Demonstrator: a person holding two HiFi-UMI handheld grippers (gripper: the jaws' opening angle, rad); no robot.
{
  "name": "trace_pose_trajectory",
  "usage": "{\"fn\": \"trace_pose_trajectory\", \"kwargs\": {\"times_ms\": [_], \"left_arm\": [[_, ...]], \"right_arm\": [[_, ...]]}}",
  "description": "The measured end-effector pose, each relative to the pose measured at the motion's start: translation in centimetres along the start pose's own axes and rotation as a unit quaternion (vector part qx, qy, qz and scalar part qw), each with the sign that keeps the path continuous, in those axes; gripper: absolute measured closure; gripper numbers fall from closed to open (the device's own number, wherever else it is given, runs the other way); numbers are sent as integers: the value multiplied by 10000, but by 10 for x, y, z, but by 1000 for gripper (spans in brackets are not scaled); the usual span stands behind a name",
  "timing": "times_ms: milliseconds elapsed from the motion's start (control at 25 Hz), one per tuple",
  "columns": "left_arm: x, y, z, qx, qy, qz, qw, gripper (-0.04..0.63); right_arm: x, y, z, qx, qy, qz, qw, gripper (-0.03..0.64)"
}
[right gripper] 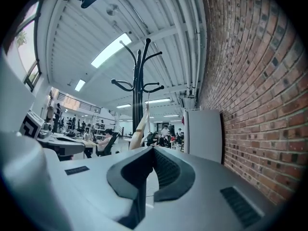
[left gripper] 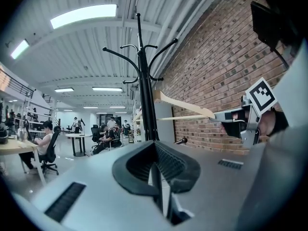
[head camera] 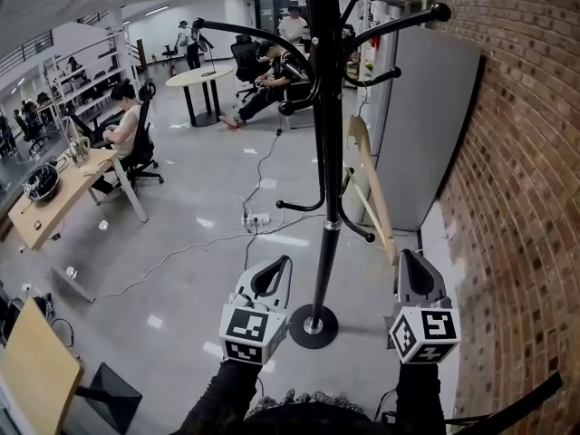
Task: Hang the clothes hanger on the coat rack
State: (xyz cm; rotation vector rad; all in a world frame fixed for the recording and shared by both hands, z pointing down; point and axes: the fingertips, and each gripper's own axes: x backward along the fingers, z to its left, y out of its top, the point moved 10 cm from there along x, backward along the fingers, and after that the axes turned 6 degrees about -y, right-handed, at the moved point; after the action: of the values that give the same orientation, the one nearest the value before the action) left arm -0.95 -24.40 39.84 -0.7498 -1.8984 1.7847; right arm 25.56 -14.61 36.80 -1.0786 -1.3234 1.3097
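we see a bright room. long ceiling lights (left gripper: 84, 16) glow white and glare in both gripper views. the shiny floor (head camera: 208, 198) shows pale spots of light. the coat rack (head camera: 323, 152) looks nearly black against it. straight lines bend near the edges, and the gripper views go dark in the corners. up close, the left gripper (left gripper: 155, 150) looks soft and blurry.
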Motion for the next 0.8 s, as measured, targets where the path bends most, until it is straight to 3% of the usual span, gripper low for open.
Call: {"fn": "trace_pose_trajectory", "kwargs": {"times_ms": [800], "left_arm": [[47,-22,16,213,-497,51,9985,588]], "right_arm": [[58,2,34,272,-626,-23,9977,609]]}}
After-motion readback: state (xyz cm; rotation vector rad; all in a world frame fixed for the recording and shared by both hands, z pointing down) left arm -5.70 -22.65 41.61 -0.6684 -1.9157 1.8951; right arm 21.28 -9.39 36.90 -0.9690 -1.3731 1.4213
